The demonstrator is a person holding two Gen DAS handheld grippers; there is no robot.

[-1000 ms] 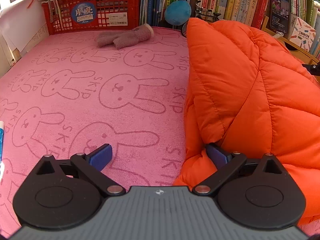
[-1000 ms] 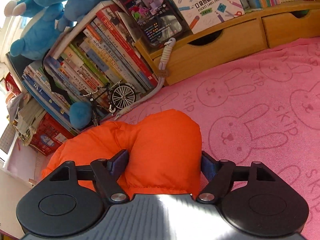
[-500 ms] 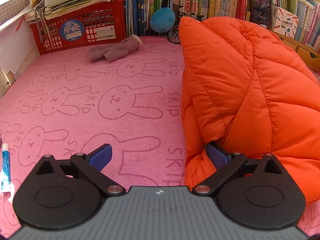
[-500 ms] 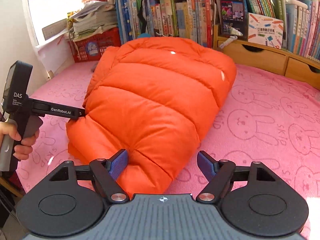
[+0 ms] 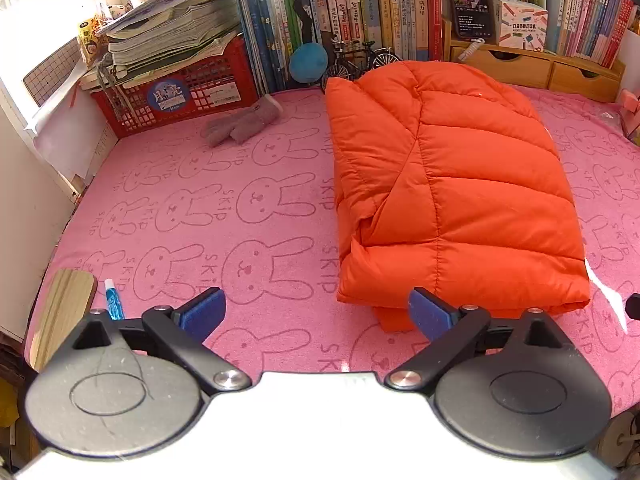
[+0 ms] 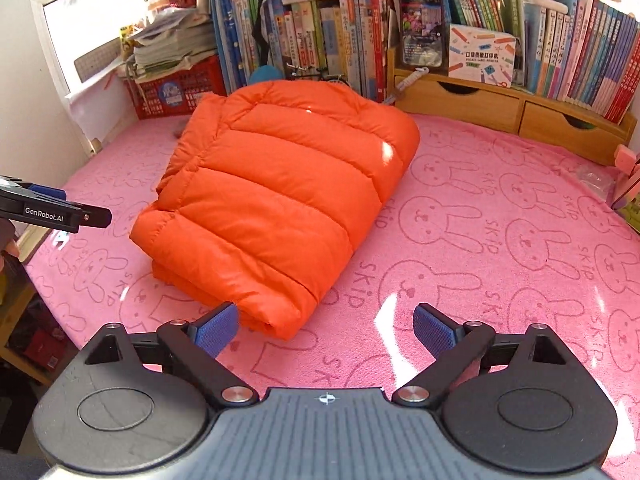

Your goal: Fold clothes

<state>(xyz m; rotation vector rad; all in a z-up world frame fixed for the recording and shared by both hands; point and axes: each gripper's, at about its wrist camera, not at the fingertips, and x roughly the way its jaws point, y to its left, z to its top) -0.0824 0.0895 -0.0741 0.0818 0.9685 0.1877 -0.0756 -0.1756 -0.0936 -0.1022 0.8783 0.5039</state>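
With the left tongs (image 5: 316, 314) wide open and empty and the right tongs (image 6: 326, 330) just opened wider and holding nothing, the folded orange jacket (image 5: 448, 196), near the surface's (image 5: 240, 240) back edge, may puff open because nothing presses it.

- Left hand-held gripper (image 5: 316, 314): tilted downward, jaws spread wide, nothing between the blue pads (image 5: 202, 312).
- Right hand-held gripper (image 6: 326, 330): tilted downward, jaws have just been opening and now stand wide; nothing is pressed between the pads (image 6: 434, 330).
- In the right wrist view, the left unit's black arm enters at the left edge; only fingertips of the holding hand (image 6: 8, 240) show.
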